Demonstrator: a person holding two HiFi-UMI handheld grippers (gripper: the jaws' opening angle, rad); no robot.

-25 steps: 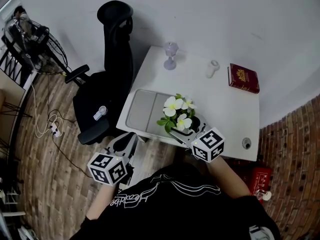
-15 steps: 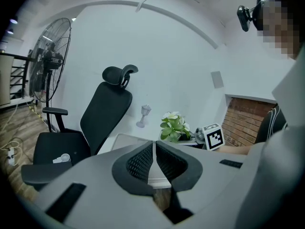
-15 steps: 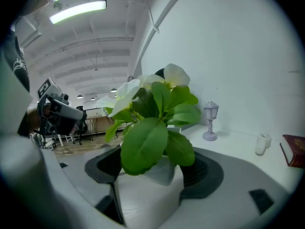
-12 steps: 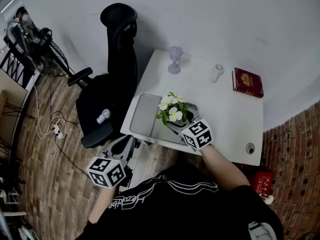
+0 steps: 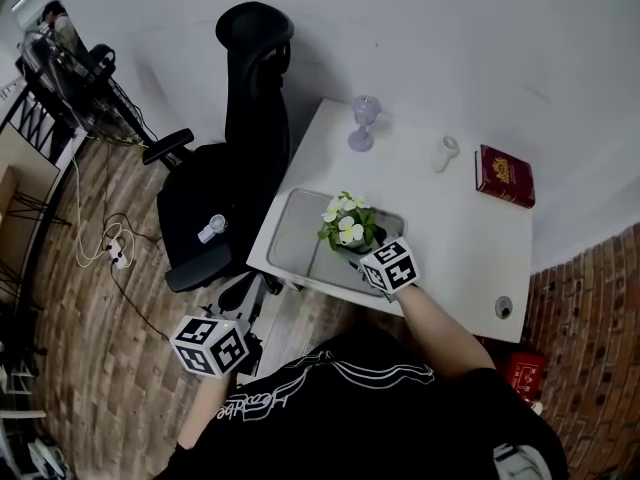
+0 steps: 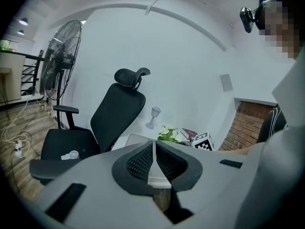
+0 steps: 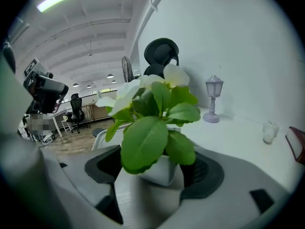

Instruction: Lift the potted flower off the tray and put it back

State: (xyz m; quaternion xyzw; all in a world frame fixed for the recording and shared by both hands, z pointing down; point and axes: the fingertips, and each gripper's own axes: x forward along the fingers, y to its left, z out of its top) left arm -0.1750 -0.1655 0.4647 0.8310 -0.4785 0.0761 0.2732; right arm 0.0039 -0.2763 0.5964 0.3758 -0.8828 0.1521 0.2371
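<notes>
Grey tray (image 5: pixel 285 230) at the white table's (image 5: pixel 450 218) near-left edge: bare on the left, potted flower (image 5: pixel 347 230) at the right end, whether resting or just above unclear. Left gripper (image 6: pixel 155 146) low off the table, fingers together, holding nothing. Right gripper (image 7: pixel 159 173) spread wide, clamped on the flower's white pot.

Pot (image 7: pixel 158 172) half hidden by leaves (image 7: pixel 143 144); book (image 7: pixel 294 146) cropped.
</notes>
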